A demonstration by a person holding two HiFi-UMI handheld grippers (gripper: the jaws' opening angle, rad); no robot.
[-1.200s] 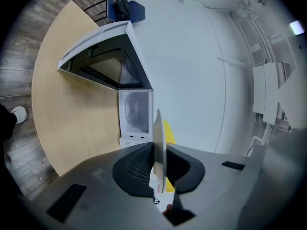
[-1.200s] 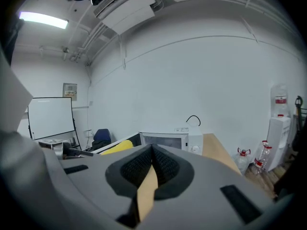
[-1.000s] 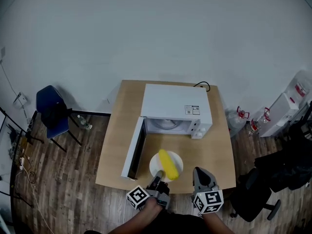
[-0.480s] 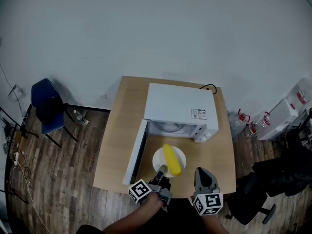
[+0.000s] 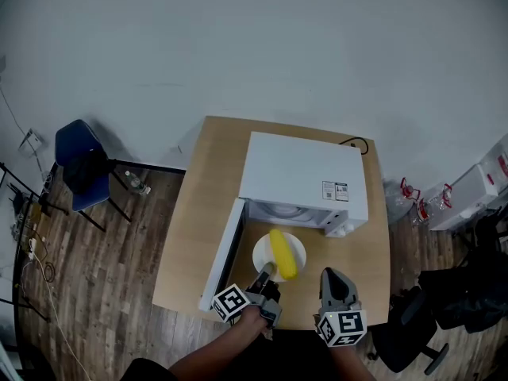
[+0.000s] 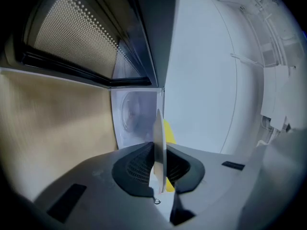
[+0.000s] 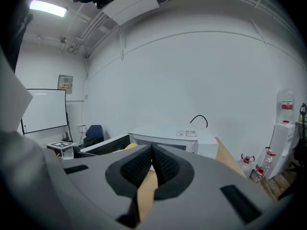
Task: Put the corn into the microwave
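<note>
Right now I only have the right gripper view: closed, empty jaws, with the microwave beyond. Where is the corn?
Observer: The corn lies on a white plate just in front of the microwave's open cavity.
Operator: Is anything holding that plate?
Observer: Yes, the left gripper is shut on the plate's near rim.
Operator: What shows inside the cavity?
Observer: A round turntable, seen in the left gripper view.

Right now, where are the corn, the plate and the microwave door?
corn (image 5: 283,253), head view, middle of the cob.
plate (image 5: 259,255), head view, bare left rim.
microwave door (image 5: 223,259), head view, middle of the open door.
</note>
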